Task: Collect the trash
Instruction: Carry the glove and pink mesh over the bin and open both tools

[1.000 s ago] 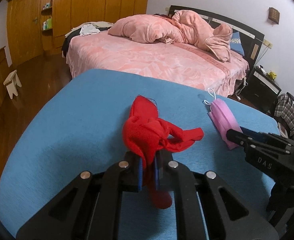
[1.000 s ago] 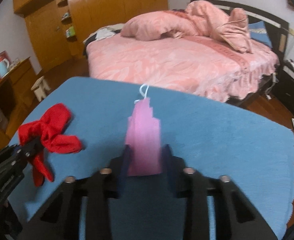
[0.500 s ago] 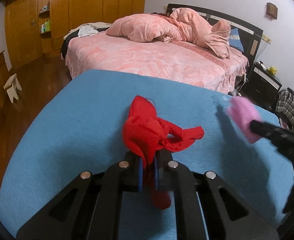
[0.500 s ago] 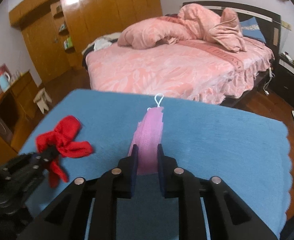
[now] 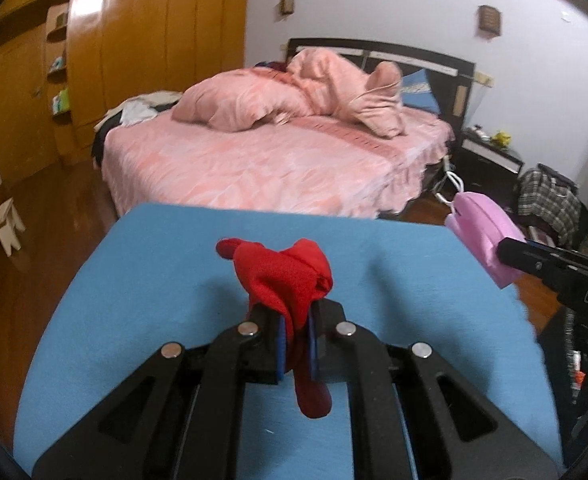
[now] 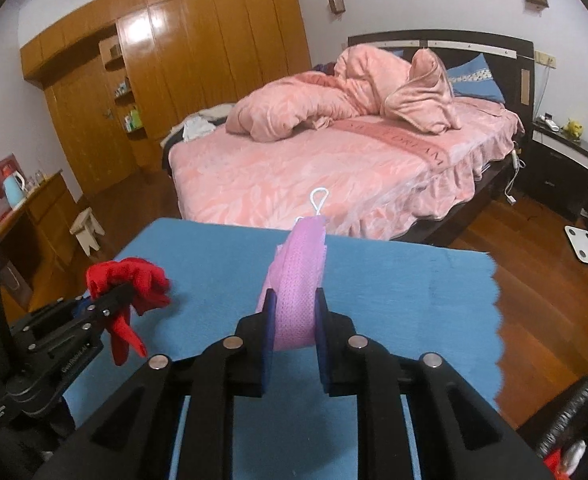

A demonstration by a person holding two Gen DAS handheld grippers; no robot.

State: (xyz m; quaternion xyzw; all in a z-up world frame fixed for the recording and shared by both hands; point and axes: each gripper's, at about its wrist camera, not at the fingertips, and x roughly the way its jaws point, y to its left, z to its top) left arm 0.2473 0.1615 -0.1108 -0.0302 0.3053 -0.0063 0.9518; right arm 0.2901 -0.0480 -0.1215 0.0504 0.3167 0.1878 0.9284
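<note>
The left gripper is clamped narrow on a red cloth: its blue-padded fingers pinch the fabric's middle, a bunched mass bulges out ahead of the tips and a loose tail hangs down below them, covering part of the linkage. Whether the cloth is a sock or a rag cannot be made out. In the right wrist view the same cloth sits raised above the blue tabletop cover, gripped at the left.

The right gripper squeezes a pink mesh sponge between its two fingers, which stand a sponge-width apart. The sponge points forward and up, with a white hanging loop at its far end; its near end is hidden between the pads. From the left wrist view the sponge is held in the air over the cover's right edge, and the gripper body is cut off by the frame.

The blue cover has a scalloped right edge. Beyond it stand a bed with a rumpled pink duvet, a wooden wardrobe, a small stool and a white bathroom scale on the floor. An object at the lower right corner of the right view is too blurred to identify.
</note>
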